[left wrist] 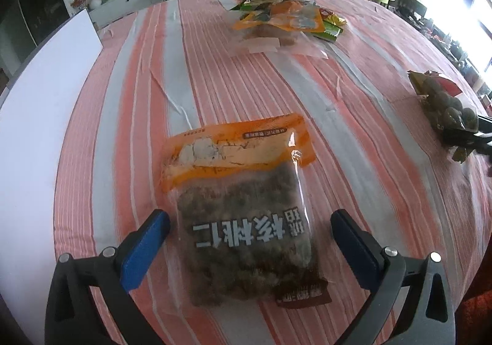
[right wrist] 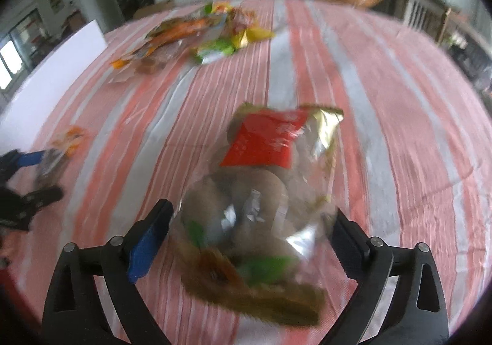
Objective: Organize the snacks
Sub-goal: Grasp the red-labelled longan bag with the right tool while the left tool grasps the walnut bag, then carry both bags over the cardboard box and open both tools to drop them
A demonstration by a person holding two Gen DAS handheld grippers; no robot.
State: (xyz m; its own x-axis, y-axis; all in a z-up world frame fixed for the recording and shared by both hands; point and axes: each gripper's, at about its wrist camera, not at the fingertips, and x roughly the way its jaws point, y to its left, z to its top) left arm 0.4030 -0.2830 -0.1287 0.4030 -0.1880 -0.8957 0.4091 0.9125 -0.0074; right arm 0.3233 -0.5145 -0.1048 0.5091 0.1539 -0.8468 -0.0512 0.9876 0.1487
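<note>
Left gripper (left wrist: 250, 240): jaws spread wide either side of a walnut-kernel bag (left wrist: 243, 215) lying flat on the table (left wrist: 353, 92); pads clear of it.
Right gripper (right wrist: 253, 228): jaws wide around a clear bag of round brown snacks (right wrist: 264, 185), red label up; contact unclear through blur.
Progress: apparently early; two bags sit apart near the front, neither lifted.
Left to do: a mixed snack pile (left wrist: 286, 18) at the far end, unsorted.
Room: broad bare striped cloth between bags and pile.
Edges: white board (left wrist: 46, 92) along the left rim; table's curved edge near.
</note>
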